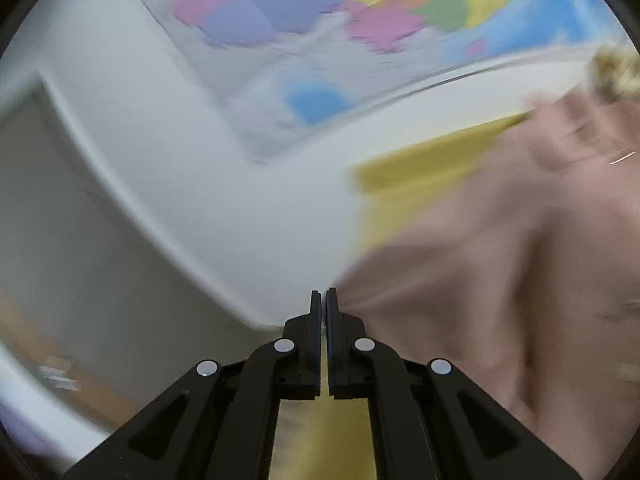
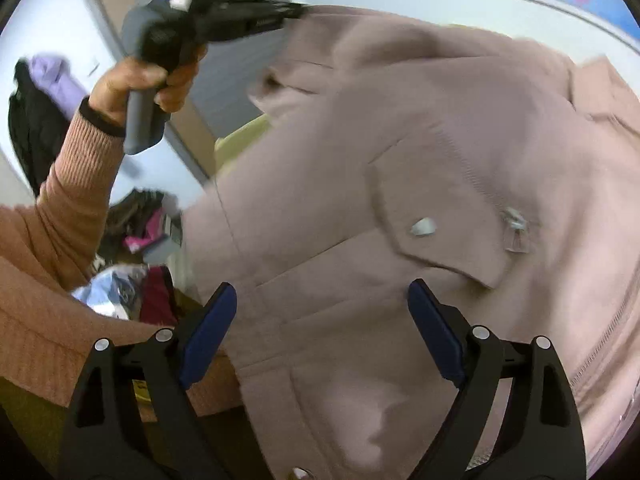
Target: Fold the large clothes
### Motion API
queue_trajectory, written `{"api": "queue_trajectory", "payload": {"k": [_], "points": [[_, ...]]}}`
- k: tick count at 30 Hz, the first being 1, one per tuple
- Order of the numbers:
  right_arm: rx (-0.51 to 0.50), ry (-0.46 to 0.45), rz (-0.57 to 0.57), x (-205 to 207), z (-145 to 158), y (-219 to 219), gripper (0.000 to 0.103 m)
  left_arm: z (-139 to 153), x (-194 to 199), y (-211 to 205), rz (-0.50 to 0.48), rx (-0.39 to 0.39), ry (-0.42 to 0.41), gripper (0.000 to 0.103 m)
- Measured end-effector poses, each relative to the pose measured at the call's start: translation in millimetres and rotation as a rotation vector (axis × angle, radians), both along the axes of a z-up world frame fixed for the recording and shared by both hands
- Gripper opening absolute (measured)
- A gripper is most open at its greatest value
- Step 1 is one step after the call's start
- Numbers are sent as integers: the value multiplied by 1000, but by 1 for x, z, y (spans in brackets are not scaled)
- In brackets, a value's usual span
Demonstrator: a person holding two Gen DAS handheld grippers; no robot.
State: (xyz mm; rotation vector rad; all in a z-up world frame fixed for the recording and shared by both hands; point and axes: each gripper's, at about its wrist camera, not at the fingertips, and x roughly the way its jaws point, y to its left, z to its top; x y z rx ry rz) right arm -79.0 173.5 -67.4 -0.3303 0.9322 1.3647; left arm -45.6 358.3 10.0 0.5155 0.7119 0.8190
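A large dusty-pink jacket (image 2: pixel 420 168) with a flap pocket and a zipper fills the right wrist view, lifted up at its upper left edge. In the left wrist view the jacket (image 1: pixel 500 260) hangs to the right, blurred by motion. My left gripper (image 1: pixel 323 300) is shut on the jacket's edge and held high; it also shows in the right wrist view (image 2: pixel 298 12), gripped by the person's hand. My right gripper (image 2: pixel 322 308) is open and empty, its blue pads (image 2: pixel 208 332) spread just in front of the jacket's lower part.
A yellow surface (image 1: pixel 420 176) lies under the jacket. A coloured map (image 1: pixel 340 12) hangs on the white wall. A pile of mixed clothes (image 2: pixel 132 256) lies at the left, with a purple and black garment (image 2: pixel 44 92) farther back. The person's sleeve (image 2: pixel 52 280) is at left.
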Motion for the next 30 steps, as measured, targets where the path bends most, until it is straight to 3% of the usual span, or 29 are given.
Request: {"api": "queue_trajectory", "payload": {"k": [1,2,3,4,7,8,9,10,12,16,19,21,24,27,28,29,30], "points": [[0,2,-22,4,0,-4,86,-5,8,5,66,108,11,1],[0,8,-46,9,-1,-11,86,-8,11,13,92,111,17,1],[4,18,-65,14,-1,-17,86,-11,15,22,85,13,31,1],[18,42,-91,21,0,-25,86,-15,16,32,37,-179,42,3],[59,55,-178,40,9,-59,86,-30,13,25,-85,-405,81,10],[71,59,-224,47,13,-75,86,-31,9,14,-168,-470,86,32],[80,64,-264,55,17,-87,87,-33,4,2,-267,-550,94,45],[99,74,-331,63,21,-109,87,-34,0,-5,-334,-610,94,67],[133,101,-466,79,26,-156,88,-40,-11,-20,-481,-783,110,72],[140,125,-724,89,26,-245,92,-56,-24,-19,-487,-847,107,74],[107,163,-838,87,16,-294,93,-67,-36,-3,-481,-1011,106,74],[101,219,-846,79,5,-310,93,-71,-52,-7,-496,-1040,100,76],[104,246,-793,69,-4,-305,93,-76,-67,-17,-549,-1124,107,87],[60,210,-717,62,-12,-285,92,-87,-72,-37,-572,-1092,170,93],[59,174,-703,59,-14,-278,85,-92,-71,-46,-573,-1079,184,97],[64,173,-686,60,-14,-275,63,-92,-71,-56,-582,-1036,175,96],[75,193,-667,62,-16,-271,29,-93,-70,-64,-587,-1015,180,92]]}}
